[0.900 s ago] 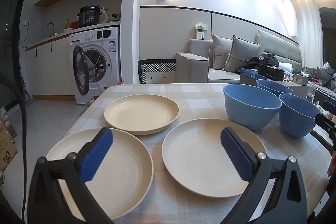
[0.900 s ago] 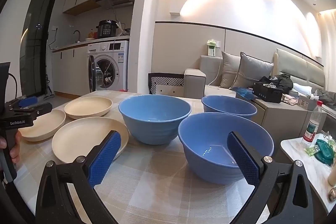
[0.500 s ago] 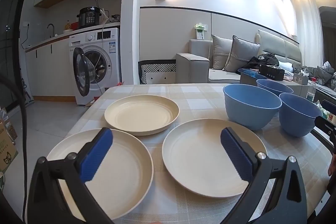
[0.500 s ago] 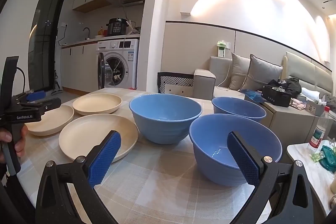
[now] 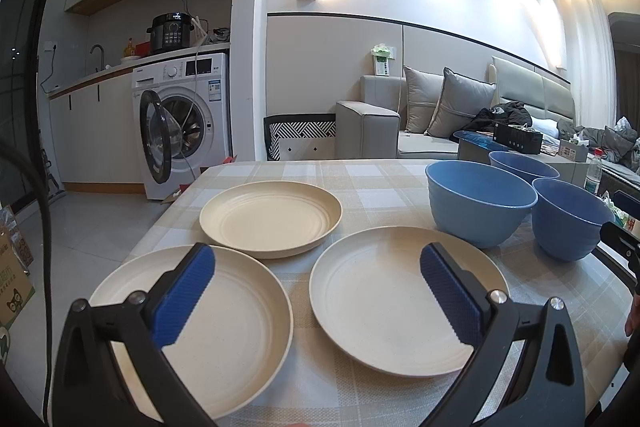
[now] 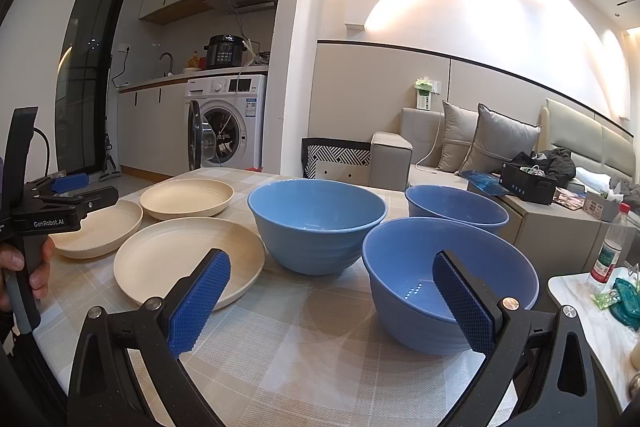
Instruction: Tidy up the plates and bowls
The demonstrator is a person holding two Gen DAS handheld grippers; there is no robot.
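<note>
bare checked cloth (image 6: 320, 339) before right tool (image 6: 324, 291); bowls (image 6: 316, 223) crowd behind, plates (image 6: 188, 259) left

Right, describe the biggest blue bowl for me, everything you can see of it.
The biggest blue bowl is a deep, round bowl in matte mid-blue, plastic by the look of it, with faint horizontal ridges around its lower wall. It stands upright and looks empty on the checked tablecloth, clear of both sets of jaws. The nearest cream plate lies just to its left, and two smaller blue bowls sit to its right. From the left wrist view it appears close behind that plate's far rim; contact cannot be told.
</note>
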